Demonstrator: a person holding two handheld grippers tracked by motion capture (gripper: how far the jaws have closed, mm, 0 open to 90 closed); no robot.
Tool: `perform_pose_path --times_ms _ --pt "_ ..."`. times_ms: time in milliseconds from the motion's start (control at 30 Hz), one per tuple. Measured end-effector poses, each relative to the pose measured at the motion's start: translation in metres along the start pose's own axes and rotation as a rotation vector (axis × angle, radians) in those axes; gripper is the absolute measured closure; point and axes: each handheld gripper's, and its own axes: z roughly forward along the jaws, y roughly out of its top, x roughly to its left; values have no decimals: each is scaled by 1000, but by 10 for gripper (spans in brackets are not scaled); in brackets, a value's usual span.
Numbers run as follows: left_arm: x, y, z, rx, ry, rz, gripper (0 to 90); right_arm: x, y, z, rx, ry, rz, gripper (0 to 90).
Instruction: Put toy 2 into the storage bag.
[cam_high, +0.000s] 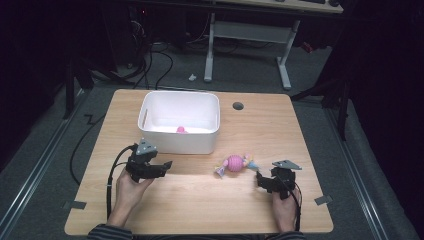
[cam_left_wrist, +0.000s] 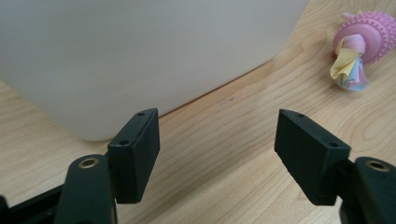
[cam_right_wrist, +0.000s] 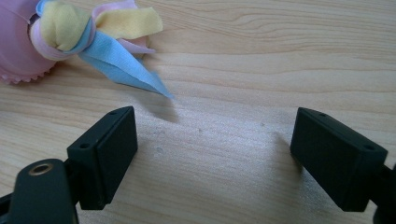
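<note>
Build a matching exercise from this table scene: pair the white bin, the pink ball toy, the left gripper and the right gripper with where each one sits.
Things:
1. white bin
2. pink ball toy
3. left gripper
4. right gripper

Places:
A. just right of the toy's cloth tail, jaws open
B. on the bare wood between the two grippers
C. far half of the table, a small pink thing inside
D. close in front of the bin's near wall, jaws open

Pairs: 1-C, 2-B, 3-D, 4-A

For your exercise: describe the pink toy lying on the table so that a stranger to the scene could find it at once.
Start at the white plastic bin on the light wooden table. On the bare wood off its front right corner lies a pink knobbly ball toy. Knotted pastel cloth strips, yellow, blue and pink, at both ends set it apart from the small pink object inside the bin.
</note>
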Motion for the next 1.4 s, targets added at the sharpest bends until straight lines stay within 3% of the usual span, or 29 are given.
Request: perform_pose_path --times_ms 67,400,633,1067,1200,1400 --pt "1 -4 5 1 -5 -13 315 0 0 0 -1 2 -7 149" --pt "-3 -14 34 74 26 19 313 1 0 0 0 11 -16 149" --pt "-6 -17 51 103 23 28 313 2 0 0 1 11 -14 149" --pt "-4 -19 64 112 53 28 317 4 1 1 3 8 -12 128" --pt "-6 -20 66 126 66 47 307 4 1 1 3 8 -12 128" --pt "-8 -22 70 88 69 33 298 4 1 1 3 10 -13 127"
